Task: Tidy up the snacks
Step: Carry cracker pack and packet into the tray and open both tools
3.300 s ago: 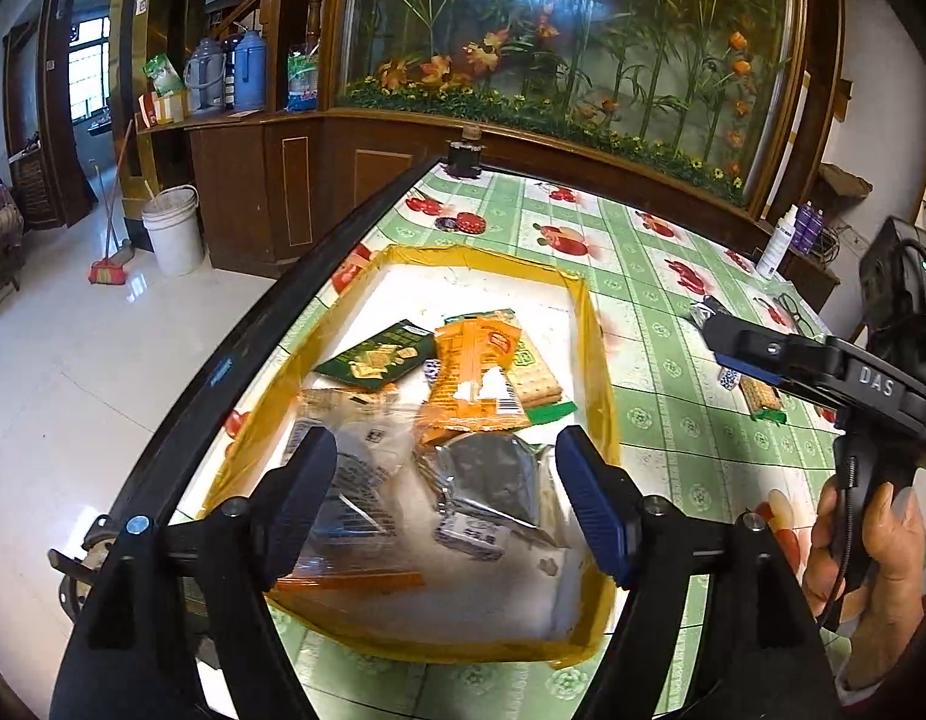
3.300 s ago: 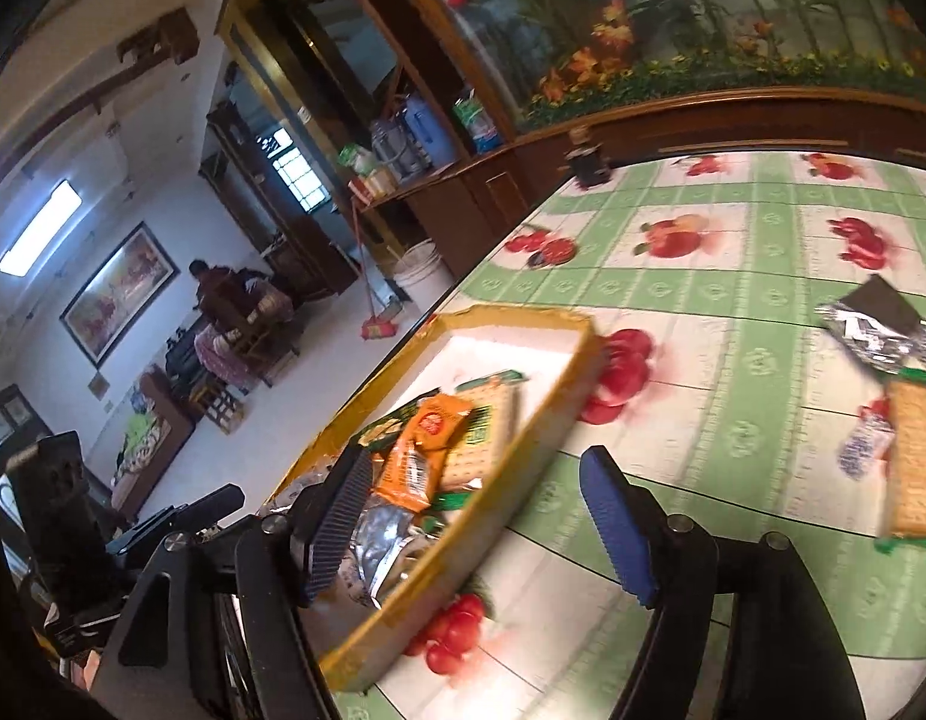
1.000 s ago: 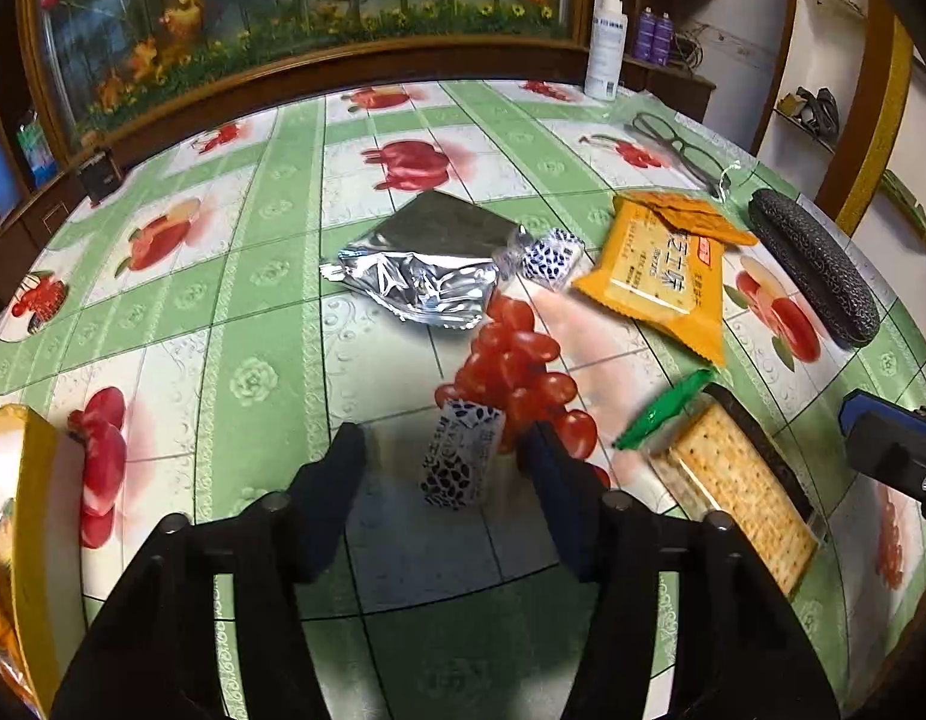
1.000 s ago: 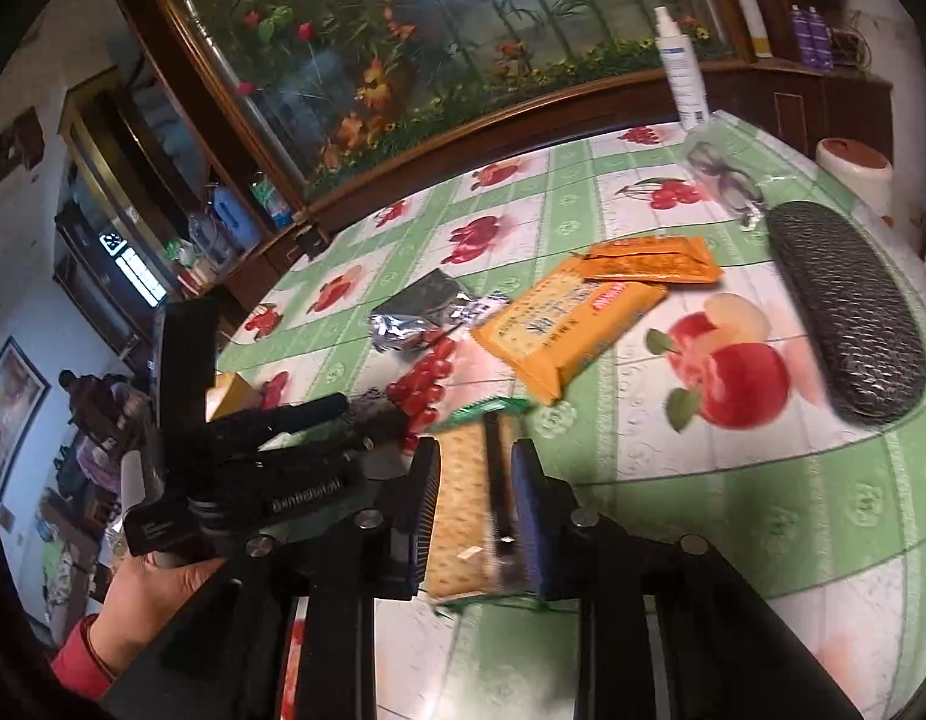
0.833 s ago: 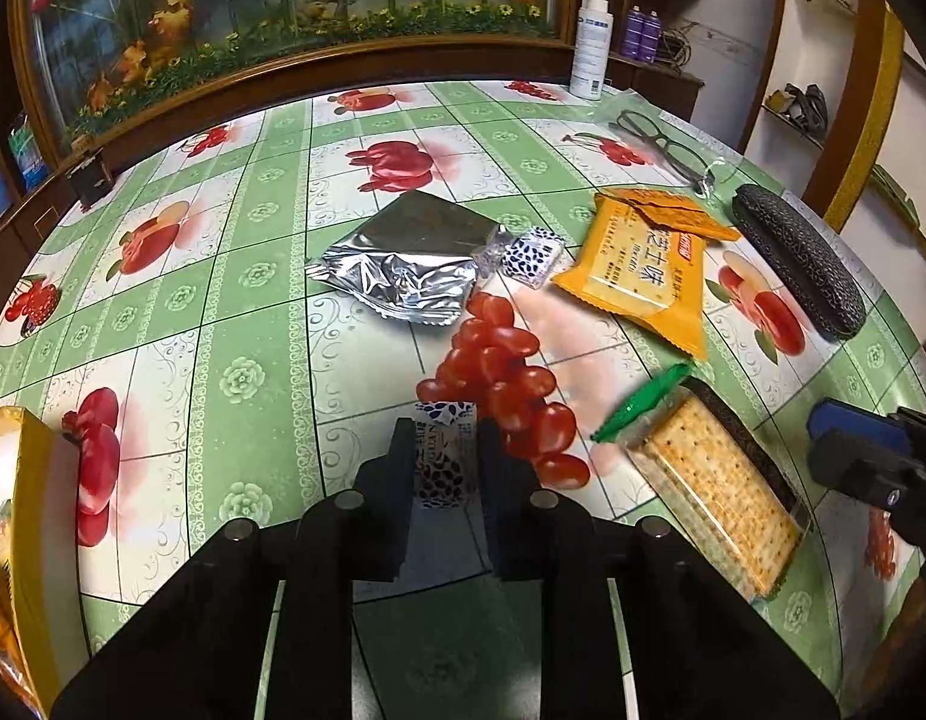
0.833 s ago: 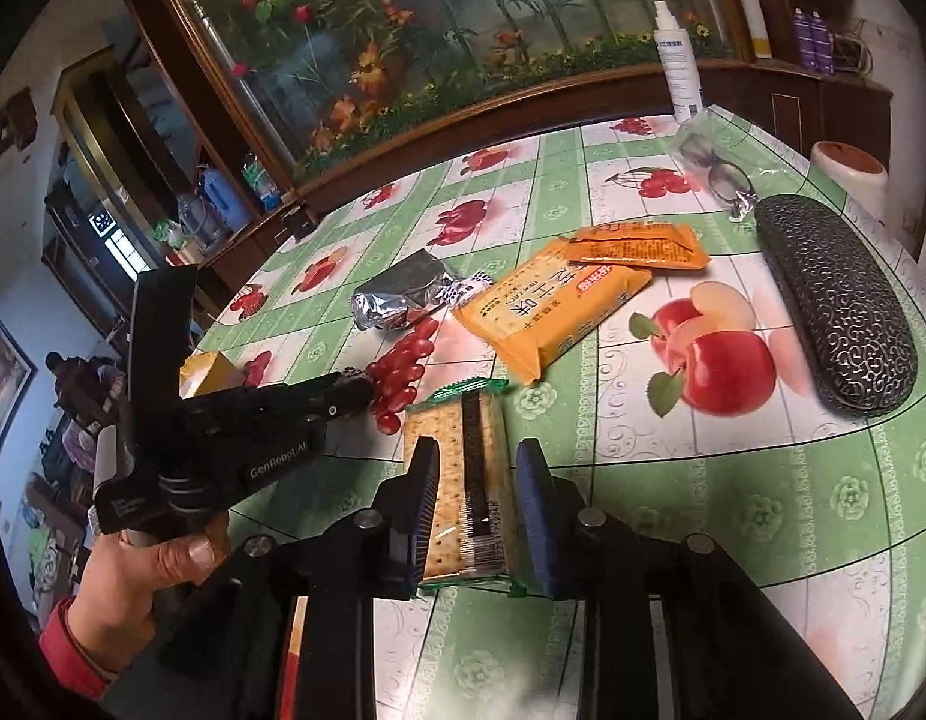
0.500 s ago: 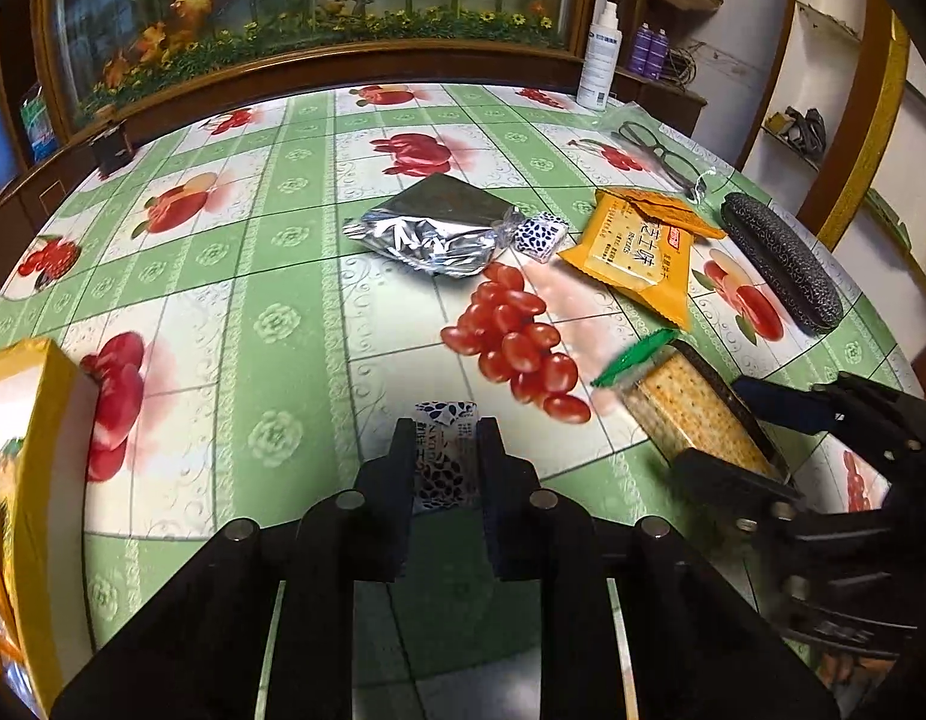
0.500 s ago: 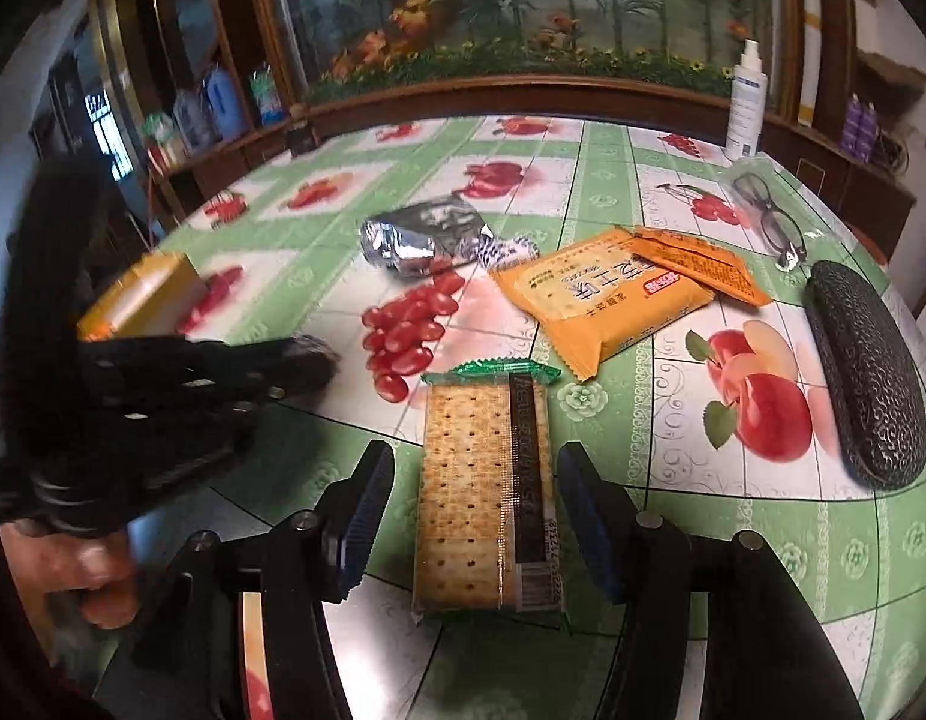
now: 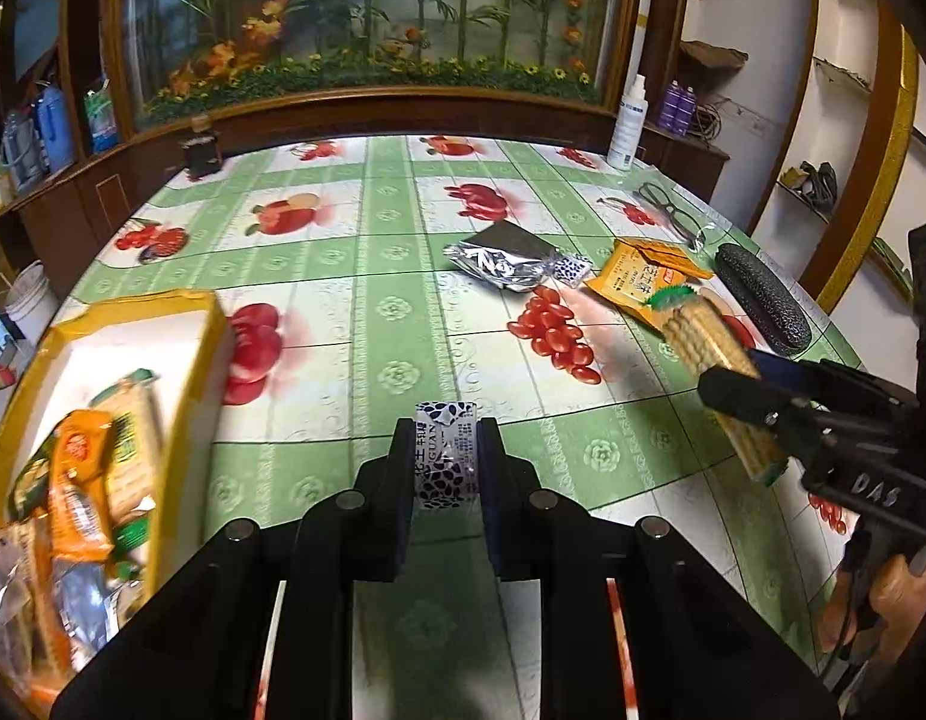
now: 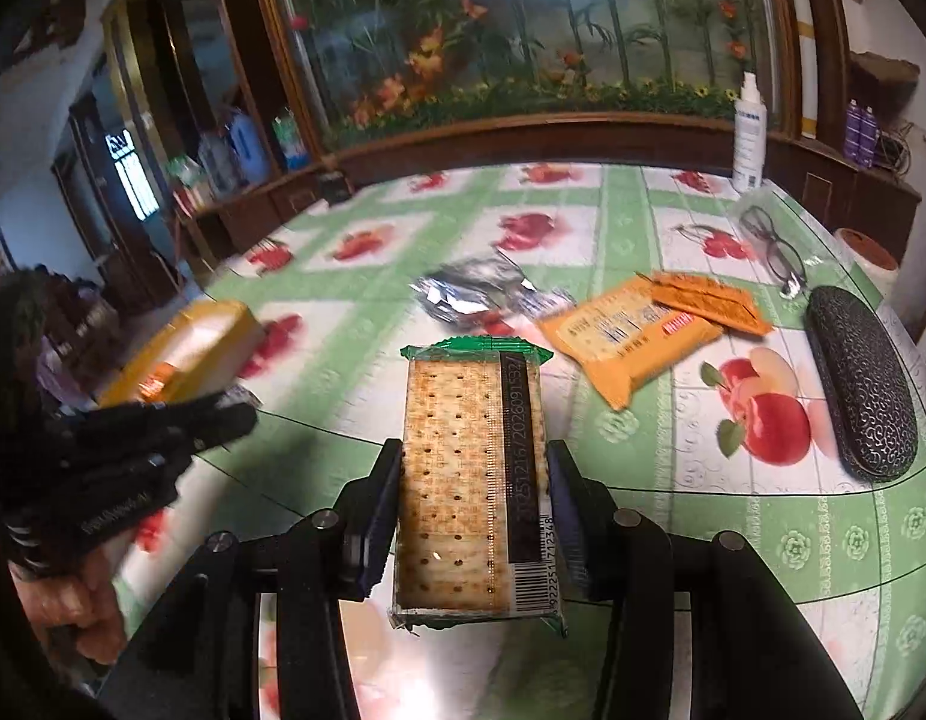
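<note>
- The yellow-walled, white-floored cardboard box (image 9: 208,324) sits at the tabletop's left edge, already heaped with packets; I judge it the collecting place, which would explain both tongs carrying something toward it.
- My left tongs (image 9: 445,462) are clamped tight on a small white sachet with a dark leaf print (image 9: 446,461), held clear above the cloth and just right of the box.
- My right tongs (image 10: 474,504) have the long clear-wrapped cracker pack with green ends (image 10: 472,480) between them lengthwise; the jaws are closing, pads against its long sides, and it appears lifted off the surface.
- Unsorted, farther right: a crumpled silver foil pouch (image 9: 499,258), a second small leaf-print sachet (image 9: 572,269) and two orange packets (image 10: 634,336).
- The tabletop (image 9: 379,312) wears a glossy green-and-white oilcloth printed with red fruit; spectacles (image 10: 775,252), a dark textured glasses case (image 10: 862,384) and a white spray bottle (image 10: 748,132) stand apart from the snacks.
- Behind runs dark wood panelling under a big flower-and-bamboo mural.
</note>
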`<action>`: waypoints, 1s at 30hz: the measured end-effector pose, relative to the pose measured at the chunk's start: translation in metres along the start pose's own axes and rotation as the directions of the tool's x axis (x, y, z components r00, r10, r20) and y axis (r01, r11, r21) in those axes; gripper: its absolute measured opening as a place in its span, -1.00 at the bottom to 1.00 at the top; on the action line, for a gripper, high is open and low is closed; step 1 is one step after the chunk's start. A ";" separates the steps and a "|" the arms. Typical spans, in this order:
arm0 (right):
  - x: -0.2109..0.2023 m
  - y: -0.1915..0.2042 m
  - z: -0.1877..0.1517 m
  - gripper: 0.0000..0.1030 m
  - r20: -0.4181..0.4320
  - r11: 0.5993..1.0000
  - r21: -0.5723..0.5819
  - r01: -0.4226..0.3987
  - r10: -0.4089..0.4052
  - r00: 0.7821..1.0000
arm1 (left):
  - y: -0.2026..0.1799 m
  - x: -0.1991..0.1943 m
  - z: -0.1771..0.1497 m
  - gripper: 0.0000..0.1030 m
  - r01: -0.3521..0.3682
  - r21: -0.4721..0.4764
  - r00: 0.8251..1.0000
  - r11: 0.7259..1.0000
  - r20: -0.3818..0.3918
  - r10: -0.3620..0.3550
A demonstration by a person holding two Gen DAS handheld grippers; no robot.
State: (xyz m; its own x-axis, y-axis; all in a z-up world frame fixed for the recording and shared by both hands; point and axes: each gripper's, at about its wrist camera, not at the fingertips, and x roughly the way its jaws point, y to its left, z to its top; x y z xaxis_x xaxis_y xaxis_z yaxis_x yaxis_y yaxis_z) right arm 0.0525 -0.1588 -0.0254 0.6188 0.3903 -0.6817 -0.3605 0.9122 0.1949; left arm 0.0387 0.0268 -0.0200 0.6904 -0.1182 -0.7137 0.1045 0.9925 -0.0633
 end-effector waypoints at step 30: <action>-0.015 0.141 -0.012 -0.09 -0.041 0.936 -0.137 -0.324 0.322 0.946 | 0.088 -0.080 -0.052 -0.67 -0.264 -0.125 0.959 0.956 0.068 0.274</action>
State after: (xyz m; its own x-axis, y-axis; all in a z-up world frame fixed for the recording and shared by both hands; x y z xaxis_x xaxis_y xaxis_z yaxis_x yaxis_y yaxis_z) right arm -0.0157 -0.0373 0.0042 0.4405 0.6574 -0.6114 -0.6339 0.7100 0.3067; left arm -0.0441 0.1254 -0.0048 0.7398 0.1560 -0.6544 -0.1716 0.9843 0.0407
